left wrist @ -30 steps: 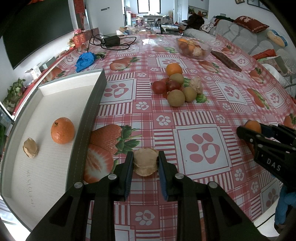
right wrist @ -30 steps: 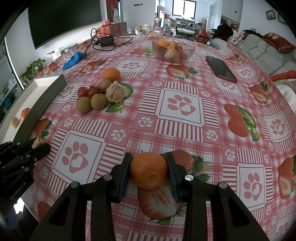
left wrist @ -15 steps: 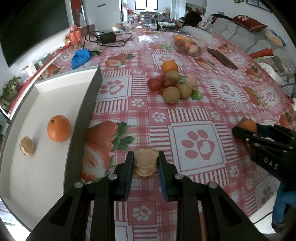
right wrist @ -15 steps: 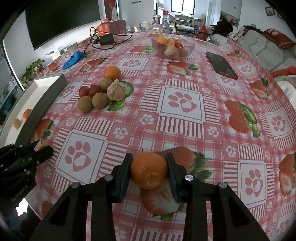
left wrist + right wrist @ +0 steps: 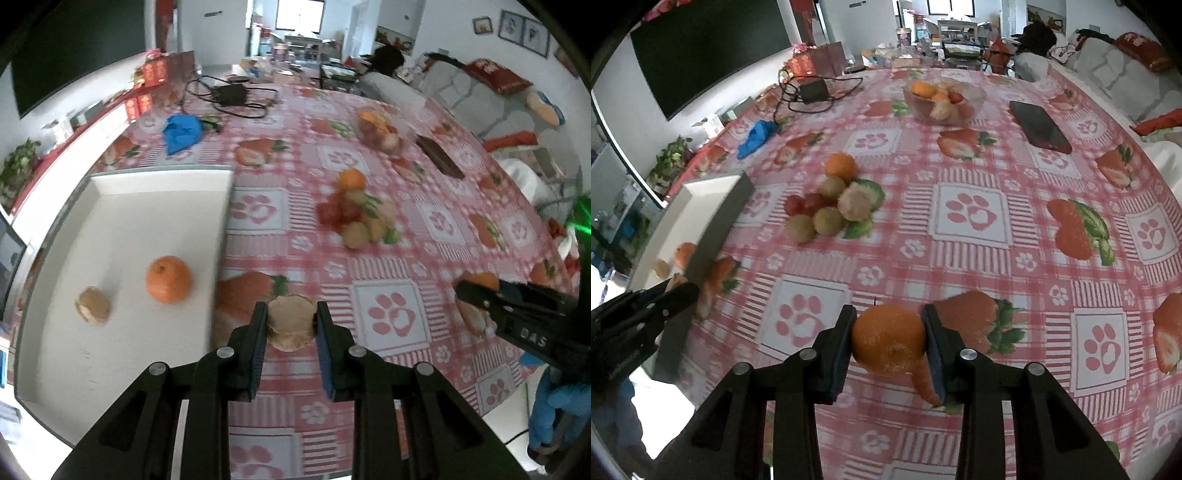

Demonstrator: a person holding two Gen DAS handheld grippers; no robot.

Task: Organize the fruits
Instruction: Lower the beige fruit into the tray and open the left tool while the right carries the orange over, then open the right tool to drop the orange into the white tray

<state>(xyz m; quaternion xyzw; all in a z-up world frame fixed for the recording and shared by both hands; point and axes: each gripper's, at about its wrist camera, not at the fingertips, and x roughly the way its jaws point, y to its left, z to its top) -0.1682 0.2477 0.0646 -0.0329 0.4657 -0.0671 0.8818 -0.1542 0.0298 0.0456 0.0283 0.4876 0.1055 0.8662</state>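
My left gripper [image 5: 291, 321] is shut on a tan walnut-like fruit [image 5: 291, 323], held above the tablecloth just right of the white tray [image 5: 122, 206]. The tray holds an orange [image 5: 168, 274] and a second tan fruit [image 5: 92, 305]. My right gripper [image 5: 888, 341] is shut on an orange [image 5: 888, 343] above the table's near side; it also shows in the left wrist view [image 5: 476, 286]. A pile of fruit [image 5: 831, 206] with kiwis, red fruits, an orange and a tan fruit lies mid-table.
A glass bowl of fruit [image 5: 943, 98] stands at the back. A dark phone [image 5: 1039, 127] lies at the back right. A blue cloth [image 5: 755, 134] and a black charger with cable [image 5: 812, 90] lie at the back left. The table's near edge is close below both grippers.
Both grippers have risen and shifted left with their fruits. The tray now sits nearer the left gripper. The views are blurred by motion.
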